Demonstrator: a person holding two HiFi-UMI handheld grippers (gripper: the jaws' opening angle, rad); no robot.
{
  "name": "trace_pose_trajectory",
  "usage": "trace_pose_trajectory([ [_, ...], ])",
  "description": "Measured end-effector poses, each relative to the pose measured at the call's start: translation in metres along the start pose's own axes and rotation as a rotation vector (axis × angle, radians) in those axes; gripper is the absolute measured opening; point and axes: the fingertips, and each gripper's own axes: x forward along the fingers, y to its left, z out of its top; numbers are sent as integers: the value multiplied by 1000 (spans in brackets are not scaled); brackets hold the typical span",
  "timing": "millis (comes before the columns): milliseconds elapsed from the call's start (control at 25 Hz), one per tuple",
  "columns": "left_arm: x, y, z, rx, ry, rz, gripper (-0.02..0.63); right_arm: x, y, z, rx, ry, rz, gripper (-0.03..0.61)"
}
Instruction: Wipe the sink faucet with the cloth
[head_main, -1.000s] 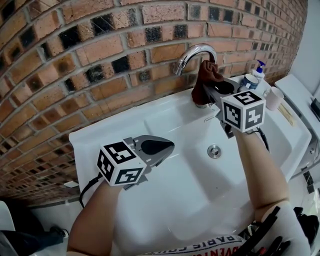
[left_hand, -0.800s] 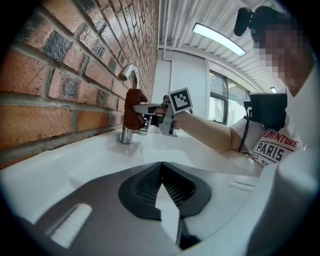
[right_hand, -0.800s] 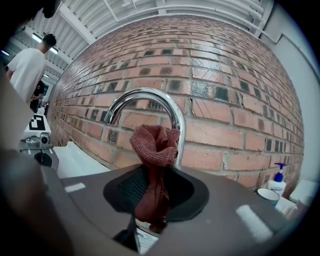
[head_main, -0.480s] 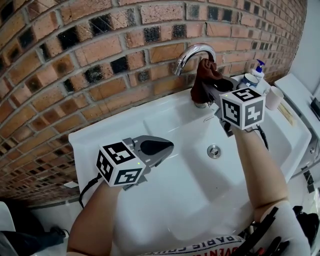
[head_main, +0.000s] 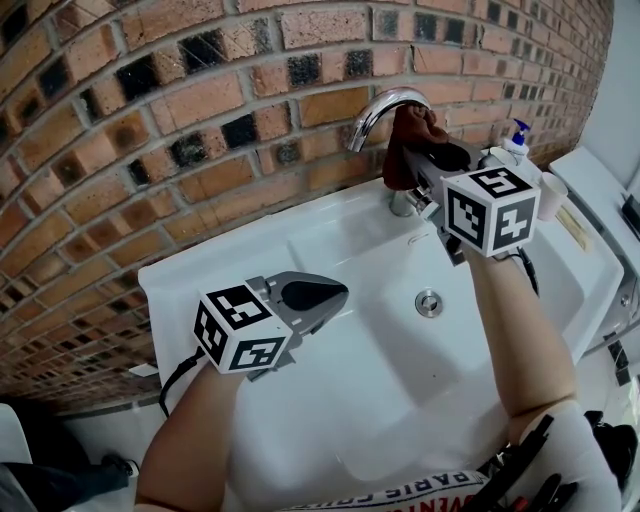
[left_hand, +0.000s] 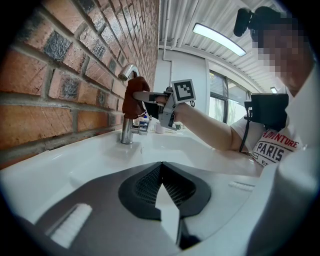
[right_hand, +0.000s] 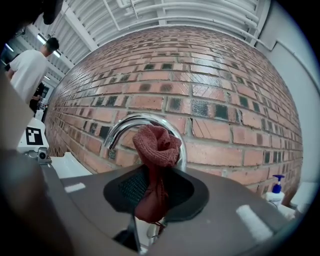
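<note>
Presently, the right gripper (head_main: 432, 165) has its 2 jaws clenched on the reddish-brown cloth (head_main: 408, 140). The bunched top of the cloth lies against the right side of the chrome faucet (head_main: 385, 105), just under its arch. A loose tail hangs down beside the faucet's neck. The left gripper (head_main: 312, 294) hovers well apart from the faucet, to its front left over the white sink (head_main: 200, 262). Its 2 jaws are closed together on nothing.

Judged hazards, 4 in all:
1. Slip. The jaws pinch only a narrow fold, so drag along the curved chrome could pull the cloth out and drop it into the basin in front of the faucet.
2. Partial coverage. Only the bunched top seems to meet the metal, so the spout tip and the faucet's base may go unwiped unless the cloth travels the whole arch.
3. Hard contact. The jaw tips sit just beside the faucet's neck, so pressing harder could bring them against the chrome and scrape it.
4. Collateral knock. A soap bottle (head_main: 517, 135) and a cup (head_main: 548, 195) stand to the right of the faucet, near the right forearm. A wide sweep to that side could topple either.
</note>
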Motion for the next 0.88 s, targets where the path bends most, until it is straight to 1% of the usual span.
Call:
trace_pose_trajectory([
  [200, 0, 0, 0, 0, -1, 1, 0, 2, 13, 13, -33, -9, 25, 91],
  [440, -1, 0, 0, 1, -1, 0, 0, 3, 34, 19, -65, -15, 66, 91],
  [640, 0, 0, 0, 2, -3, 0, 0, 5, 59, 14, -138, -2, 113, 91],
  [880, -1, 0, 0, 3, -3, 0, 0, 7, 71, 2, -215, 34, 123, 91],
])
